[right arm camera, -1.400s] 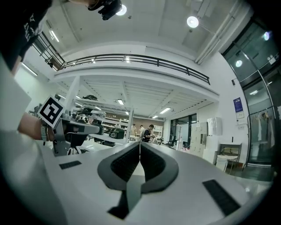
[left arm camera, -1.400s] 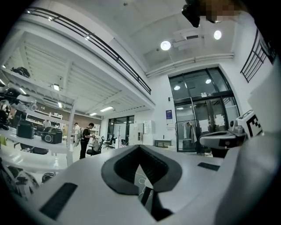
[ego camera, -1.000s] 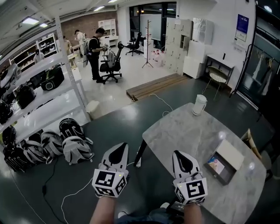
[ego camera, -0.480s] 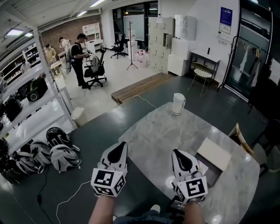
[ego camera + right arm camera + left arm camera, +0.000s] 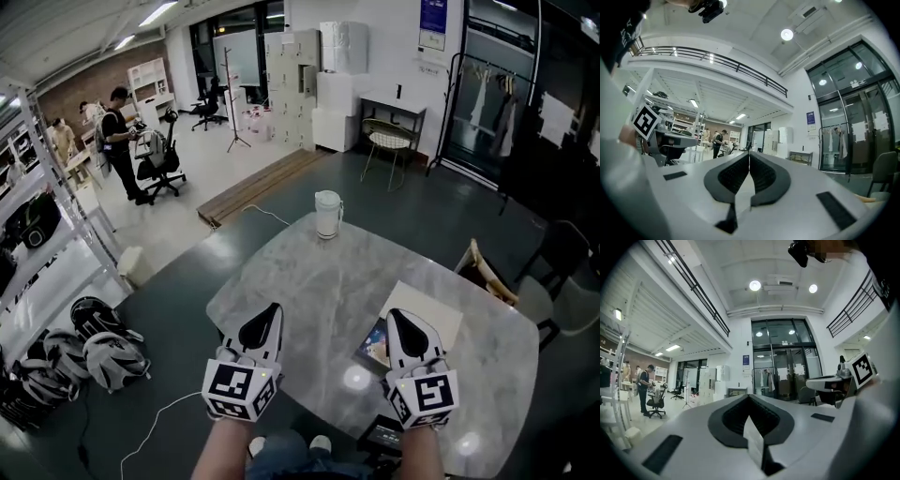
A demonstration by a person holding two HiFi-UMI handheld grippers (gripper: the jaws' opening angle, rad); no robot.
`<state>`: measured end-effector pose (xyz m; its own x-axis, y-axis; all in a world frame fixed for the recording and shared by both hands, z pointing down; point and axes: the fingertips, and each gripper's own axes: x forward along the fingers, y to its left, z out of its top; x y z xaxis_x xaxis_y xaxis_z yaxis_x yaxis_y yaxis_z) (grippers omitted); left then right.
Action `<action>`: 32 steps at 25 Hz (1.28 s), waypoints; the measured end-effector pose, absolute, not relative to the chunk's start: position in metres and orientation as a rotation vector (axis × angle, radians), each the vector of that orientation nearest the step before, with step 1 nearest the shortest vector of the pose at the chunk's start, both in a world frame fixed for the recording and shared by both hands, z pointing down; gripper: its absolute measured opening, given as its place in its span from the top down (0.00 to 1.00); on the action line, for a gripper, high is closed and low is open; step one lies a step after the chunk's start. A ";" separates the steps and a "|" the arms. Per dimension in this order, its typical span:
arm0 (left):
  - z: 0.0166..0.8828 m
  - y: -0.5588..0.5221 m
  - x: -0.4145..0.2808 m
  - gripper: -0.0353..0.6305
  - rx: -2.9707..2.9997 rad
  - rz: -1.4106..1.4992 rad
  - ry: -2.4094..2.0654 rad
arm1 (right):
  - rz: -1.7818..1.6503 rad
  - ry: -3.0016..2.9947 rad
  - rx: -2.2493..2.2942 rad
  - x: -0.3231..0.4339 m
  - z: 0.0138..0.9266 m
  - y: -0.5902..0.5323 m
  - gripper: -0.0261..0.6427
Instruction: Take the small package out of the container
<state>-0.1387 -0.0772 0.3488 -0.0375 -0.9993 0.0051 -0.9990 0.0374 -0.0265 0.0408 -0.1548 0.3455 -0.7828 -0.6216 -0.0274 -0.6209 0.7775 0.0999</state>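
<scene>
A dark open container lies on the marble table, with its white lid resting just behind it. Inside shows a small package with a colourful print, partly hidden by my right gripper. That gripper hovers right over the container, its jaws shut and empty. My left gripper is held level over the table's near left part, also shut on nothing. In the left gripper view my left gripper and in the right gripper view my right gripper point out at the room, not at the table.
A white jug stands at the table's far edge. A wooden chair is tucked in at the right. A black device sits at the table's near edge. Backpacks, shelving and a floor cable are at the left.
The view has swung so the table now lies under both grippers, and the container has come from the right to beneath the right gripper. Both grippers stay shut and side by side.
</scene>
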 end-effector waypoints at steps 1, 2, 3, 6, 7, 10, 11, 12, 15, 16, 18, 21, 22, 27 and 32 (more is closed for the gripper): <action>0.350 -0.083 -0.133 0.93 -2.188 -0.033 2.236 | -0.151 -2.943 1.070 0.050 0.346 -0.159 0.92; 0.351 -0.088 -0.128 0.93 -2.207 -0.032 2.222 | -0.140 -2.931 1.104 0.058 0.346 -0.163 0.92; 0.352 -0.094 -0.123 0.93 -2.226 -0.031 2.208 | -0.133 -2.917 1.135 0.067 0.346 -0.167 0.92; 0.355 -0.113 -0.109 0.93 -2.290 -0.020 2.159 | -0.123 -2.870 1.219 0.088 0.350 -0.175 0.92; 0.356 -0.118 -0.105 0.93 -2.312 -0.014 2.139 | -0.124 -2.854 1.246 0.094 0.352 -0.175 0.92; 0.356 -0.134 -0.095 0.93 -2.372 -0.007 2.068 | -0.138 -2.811 1.318 0.109 0.354 -0.178 0.92; 0.355 -0.141 -0.091 0.93 -2.391 -0.009 2.040 | -0.147 -2.798 1.346 0.115 0.353 -0.182 0.92; 0.354 -0.148 -0.087 0.93 -2.410 -0.011 2.014 | -0.153 -2.786 1.379 0.122 0.352 -0.187 0.92; 0.350 -0.167 -0.078 0.93 -2.455 0.001 1.957 | -0.140 -2.753 1.485 0.142 0.347 -0.196 0.92; 0.350 -0.172 -0.075 0.93 -2.467 0.007 1.945 | -0.131 -2.741 1.513 0.147 0.346 -0.197 0.92; 0.349 -0.180 -0.071 0.93 -2.495 0.014 1.919 | -0.113 -2.712 1.559 0.156 0.345 -0.198 0.92; 0.352 -0.192 -0.066 0.93 -2.545 0.016 1.881 | -0.080 -2.665 1.617 0.165 0.348 -0.198 0.92; 0.353 -0.196 -0.065 0.93 -2.562 0.015 1.868 | -0.073 -2.652 1.632 0.167 0.350 -0.199 0.92; 0.359 -0.217 -0.059 0.93 -2.631 0.020 1.819 | -0.034 -2.595 1.718 0.181 0.353 -0.206 0.92; 0.374 -0.235 -0.059 0.93 -2.699 0.006 1.804 | 0.052 -2.597 1.765 0.189 0.360 -0.206 0.92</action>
<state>-0.0593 -0.2345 0.3738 0.3842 -0.9216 0.0550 -0.9212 -0.3788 0.0887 0.1892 -0.2064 0.3603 -0.3683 -0.9295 0.0193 -0.9295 0.3677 -0.0270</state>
